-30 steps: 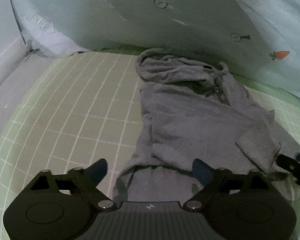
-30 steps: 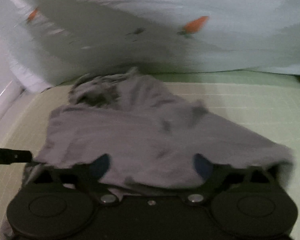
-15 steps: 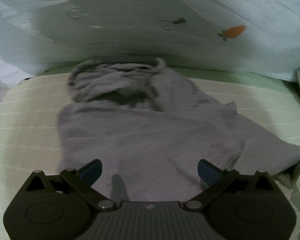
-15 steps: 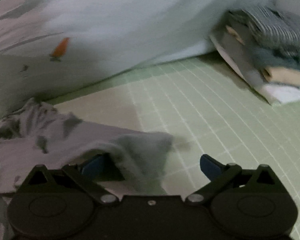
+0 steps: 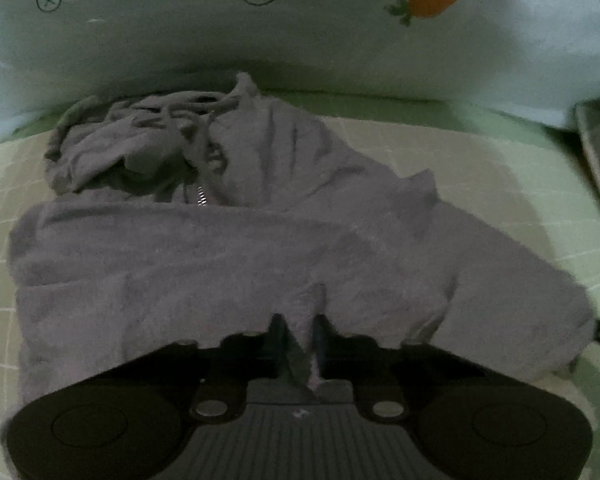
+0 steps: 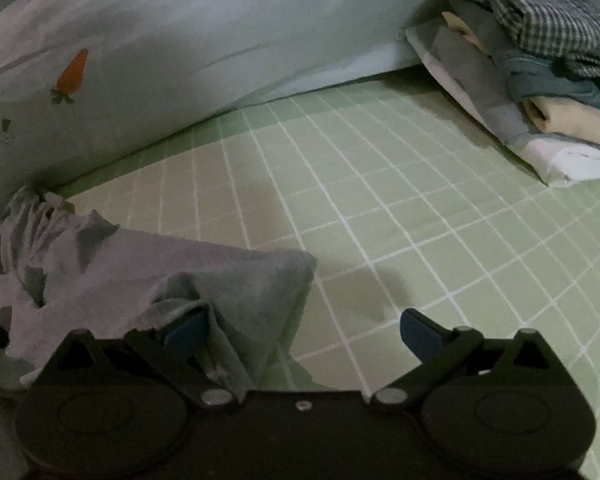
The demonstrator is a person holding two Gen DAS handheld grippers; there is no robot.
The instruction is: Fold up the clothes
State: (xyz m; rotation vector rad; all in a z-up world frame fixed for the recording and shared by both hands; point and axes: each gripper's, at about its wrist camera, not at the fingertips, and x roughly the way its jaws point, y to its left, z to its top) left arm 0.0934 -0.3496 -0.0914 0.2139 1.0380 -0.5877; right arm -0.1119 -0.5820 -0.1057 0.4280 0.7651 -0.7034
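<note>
A grey hooded zip garment (image 5: 228, 248) lies on the green checked sheet (image 5: 512, 200), hood at the far end next to the quilt. My left gripper (image 5: 300, 332) is shut on the garment's near hem, with a pinch of cloth between its jaws. In the right wrist view the garment's right corner (image 6: 236, 276) lies bunched at the left. My right gripper (image 6: 300, 332) is open; its left finger (image 6: 184, 328) sits under a fold of the cloth, its right finger (image 6: 420, 330) over bare sheet.
A pale quilt with carrot prints (image 5: 432, 4) lies along the back, also in the right wrist view (image 6: 72, 72). A stack of folded clothes (image 6: 540, 76) with a checked shirt on top sits at the far right on the sheet (image 6: 400, 216).
My left gripper has moved forward onto the near hem and shut on it. My right gripper has stayed open at the garment's right corner, which has settled lower.
</note>
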